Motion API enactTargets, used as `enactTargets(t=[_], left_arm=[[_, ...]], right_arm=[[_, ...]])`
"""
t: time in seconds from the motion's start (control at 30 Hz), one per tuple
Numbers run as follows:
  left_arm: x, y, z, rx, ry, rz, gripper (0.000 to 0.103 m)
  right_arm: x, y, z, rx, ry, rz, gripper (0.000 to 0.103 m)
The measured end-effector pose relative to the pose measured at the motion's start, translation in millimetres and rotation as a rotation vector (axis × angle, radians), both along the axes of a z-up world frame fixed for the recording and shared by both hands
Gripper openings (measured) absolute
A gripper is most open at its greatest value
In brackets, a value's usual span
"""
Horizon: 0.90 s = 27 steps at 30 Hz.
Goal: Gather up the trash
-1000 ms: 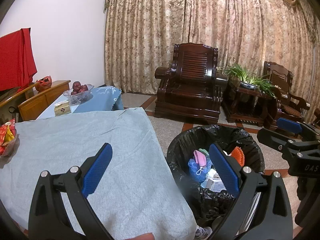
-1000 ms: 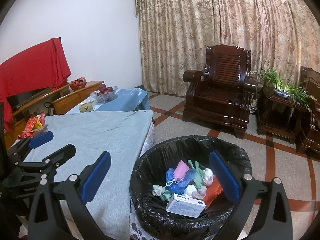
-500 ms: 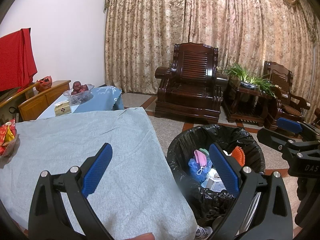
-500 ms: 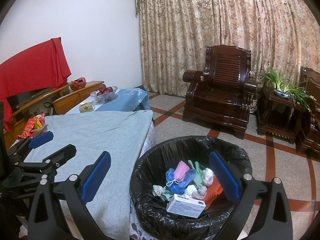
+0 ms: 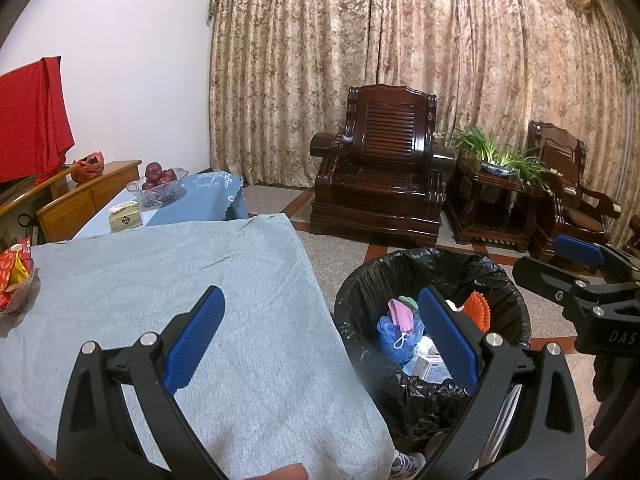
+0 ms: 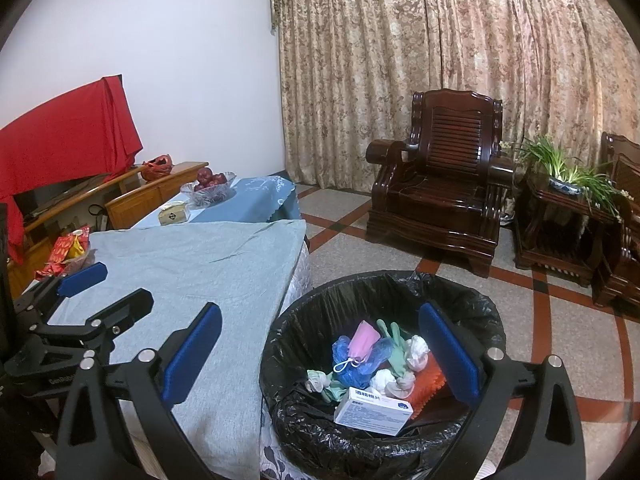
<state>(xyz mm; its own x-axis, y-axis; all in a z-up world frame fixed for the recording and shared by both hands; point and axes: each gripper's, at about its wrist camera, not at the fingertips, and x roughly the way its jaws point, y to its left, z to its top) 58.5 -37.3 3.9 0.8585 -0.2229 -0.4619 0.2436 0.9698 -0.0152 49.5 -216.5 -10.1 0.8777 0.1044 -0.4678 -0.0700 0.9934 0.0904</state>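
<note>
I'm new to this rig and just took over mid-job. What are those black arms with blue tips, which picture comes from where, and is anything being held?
They are two hand-held tools, each with a camera looking along its two blue-padded fingers. One picture is from the left tool, the other from the right tool. Both are open and hold nothing. The bin with a black bag holds a pink mask, a white box and other scraps. Beside it is a table under a grey cloth, with red packets at its far left edge.

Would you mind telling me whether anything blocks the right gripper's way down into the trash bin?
Nothing visible does. The right gripper is open and empty above the black-lined trash bin, whose mouth is uncovered, with a pink mask and white box lying inside.
</note>
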Motion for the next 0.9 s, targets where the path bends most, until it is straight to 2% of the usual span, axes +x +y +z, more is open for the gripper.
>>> enactTargets(t=[0.9], left_arm=[[-0.9,-0.1,1.6,0.001,0.005,0.001,0.095]], right_arm=[[1.0,1.5,-1.2,0.003,0.005,-0.002,0.097]])
